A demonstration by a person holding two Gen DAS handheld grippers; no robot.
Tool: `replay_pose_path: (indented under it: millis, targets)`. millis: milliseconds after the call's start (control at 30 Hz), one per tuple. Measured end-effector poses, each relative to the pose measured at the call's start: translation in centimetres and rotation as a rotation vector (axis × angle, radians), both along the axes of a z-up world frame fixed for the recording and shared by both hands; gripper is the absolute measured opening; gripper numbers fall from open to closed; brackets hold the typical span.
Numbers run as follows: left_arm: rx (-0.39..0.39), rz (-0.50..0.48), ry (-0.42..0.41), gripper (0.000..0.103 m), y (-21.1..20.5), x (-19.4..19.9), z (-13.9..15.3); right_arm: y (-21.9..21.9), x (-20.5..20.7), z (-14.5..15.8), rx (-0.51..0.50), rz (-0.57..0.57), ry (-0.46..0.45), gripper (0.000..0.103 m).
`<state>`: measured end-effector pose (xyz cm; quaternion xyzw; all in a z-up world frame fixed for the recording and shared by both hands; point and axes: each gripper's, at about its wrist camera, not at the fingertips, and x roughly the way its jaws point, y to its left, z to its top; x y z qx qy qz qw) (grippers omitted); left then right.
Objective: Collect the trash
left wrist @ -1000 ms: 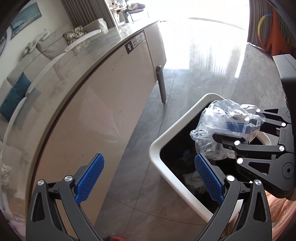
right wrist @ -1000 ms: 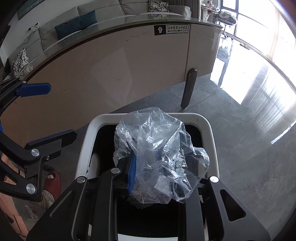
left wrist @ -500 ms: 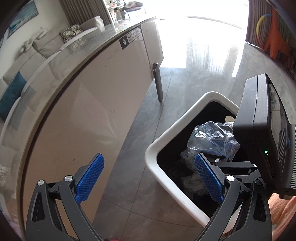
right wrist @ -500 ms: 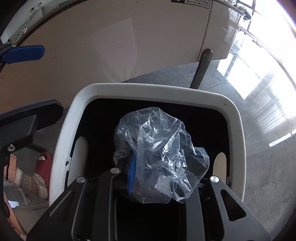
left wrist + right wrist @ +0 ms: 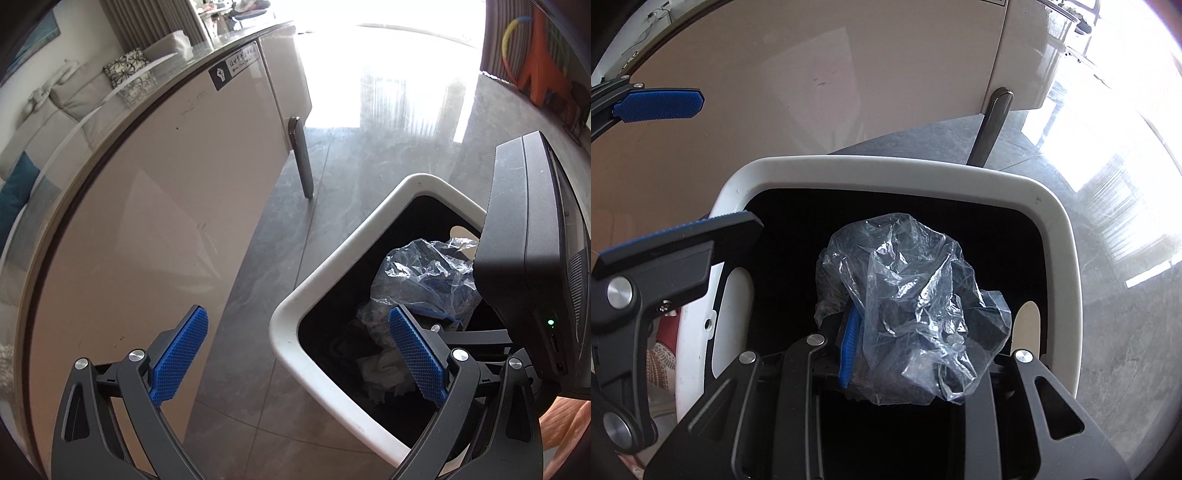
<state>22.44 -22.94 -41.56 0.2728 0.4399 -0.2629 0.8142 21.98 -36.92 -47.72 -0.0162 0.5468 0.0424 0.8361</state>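
A: Item one, bag (image 5: 908,310). Clear crumpled plastic, pinched between the jaws of the right gripper (image 5: 897,343). Position: down inside the mouth of the bin (image 5: 886,166), below the white rim.

B: Bin contents?

A: Black interior. Seen from the left camera: white crumpled paper (image 5: 384,373) at the bottom, bag (image 5: 424,273) above it, not touching the rim (image 5: 288,314).

B: Item two, left gripper (image 5: 299,362)?

A: Jaws spread wide, holding nothing. One blue pad hangs over the floor (image 5: 258,258) beside the cabinet (image 5: 147,221), the other over the bin's near edge.

B: Stage?

A: By my reading, the drop is due; bag not yet let go.

B: Hazards?

A: First: thin film drapes over the right finger and wraps a blue pad (image 5: 849,343). When the jaws part it may cling and lift back out with the gripper. Second: the left finger sits near the rim; a sideways nudge could knock the bin, which looks light. Third: if the bag is let go while snagged on a screw or linkage, it could tear or trail over the rim onto the floor.

B: Remedy?

A: Part the jaws fully, then withdraw straight up.
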Motion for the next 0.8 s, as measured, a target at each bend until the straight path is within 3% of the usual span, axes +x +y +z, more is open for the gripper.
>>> replay_pose_path:
  millis: [33, 133, 500, 800]
  targets:
    - [0.001, -0.002, 0.000, 0.098, 0.0, 0.0, 0.0, 0.0, 0.1, -0.1, 0.005, 0.002, 0.008, 0.040]
    - [0.010, -0.009, -0.008, 0.098, -0.2, 0.0, 0.0, 0.3, 0.3, -0.2, 0.005, -0.001, 0.015, 0.097]
    - [0.008, 0.007, -0.032, 0.098, 0.6, -0.5, 1.6, 0.0, -0.4, 1.1, -0.024, -0.030, -0.016, 0.099]
    - [-0.047, 0.036, -0.089, 0.098, 2.6, -1.1, 5.6, 0.3, -3.8, 7.2, -0.028, -0.081, -0.168, 0.099]
